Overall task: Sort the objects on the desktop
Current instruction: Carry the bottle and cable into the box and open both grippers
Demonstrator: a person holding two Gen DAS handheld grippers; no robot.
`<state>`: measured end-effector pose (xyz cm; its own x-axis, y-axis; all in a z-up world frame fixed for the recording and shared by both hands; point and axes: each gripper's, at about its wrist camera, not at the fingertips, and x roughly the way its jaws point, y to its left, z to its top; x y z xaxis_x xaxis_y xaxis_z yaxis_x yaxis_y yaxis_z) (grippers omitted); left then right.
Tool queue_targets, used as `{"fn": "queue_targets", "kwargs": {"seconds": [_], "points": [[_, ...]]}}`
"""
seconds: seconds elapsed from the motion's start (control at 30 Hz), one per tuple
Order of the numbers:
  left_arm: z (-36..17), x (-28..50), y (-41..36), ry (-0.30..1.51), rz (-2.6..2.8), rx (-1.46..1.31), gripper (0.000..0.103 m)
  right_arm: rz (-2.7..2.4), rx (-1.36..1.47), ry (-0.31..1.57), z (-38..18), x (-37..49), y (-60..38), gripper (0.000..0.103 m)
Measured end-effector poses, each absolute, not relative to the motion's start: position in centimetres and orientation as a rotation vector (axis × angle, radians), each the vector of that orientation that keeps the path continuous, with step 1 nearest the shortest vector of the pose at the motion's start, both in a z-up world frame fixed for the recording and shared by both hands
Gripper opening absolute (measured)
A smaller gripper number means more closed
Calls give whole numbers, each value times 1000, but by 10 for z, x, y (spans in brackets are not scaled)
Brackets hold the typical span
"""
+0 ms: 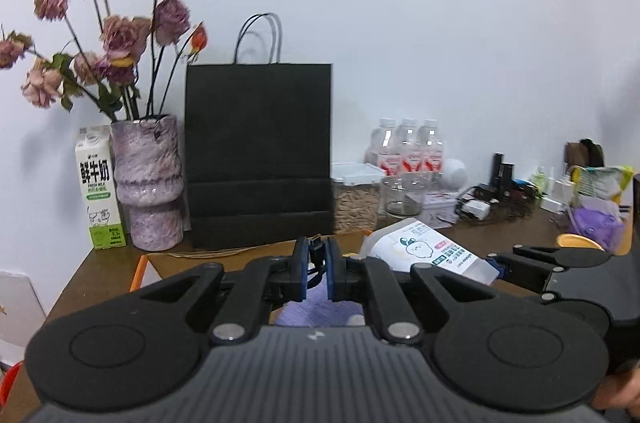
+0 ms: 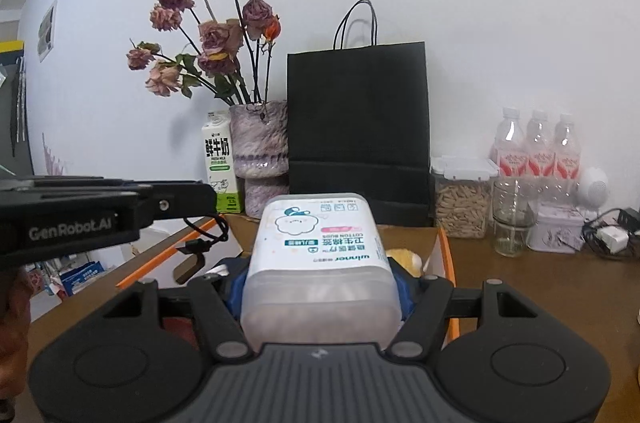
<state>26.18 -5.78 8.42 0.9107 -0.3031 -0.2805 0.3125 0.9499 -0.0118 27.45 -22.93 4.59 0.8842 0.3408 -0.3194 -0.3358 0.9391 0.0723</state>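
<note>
The right gripper is gripping a cotton bud box by its sides, holding it up over the worktop. Looks light, with smooth, slippery plastic walls that'd flex if squeezed, so I'd stay low and firm. The left gripper is clenched on a thin black cord.

Cotton bud box hides right gripper's pads.
</note>
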Motion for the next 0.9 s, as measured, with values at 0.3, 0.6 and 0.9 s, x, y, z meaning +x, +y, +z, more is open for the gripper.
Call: {"fn": "queue_targets", "kwargs": {"seconds": [0.3, 0.6, 0.9], "points": [[44, 322, -37, 382, -278, -43, 9, 346, -35, 378, 16, 331, -212, 65], [25, 334, -36, 405, -207, -6, 40, 323, -31, 392, -5, 343, -216, 85], [30, 321, -30, 305, -80, 6, 103, 284, -26, 358, -3, 332, -220, 103]]}}
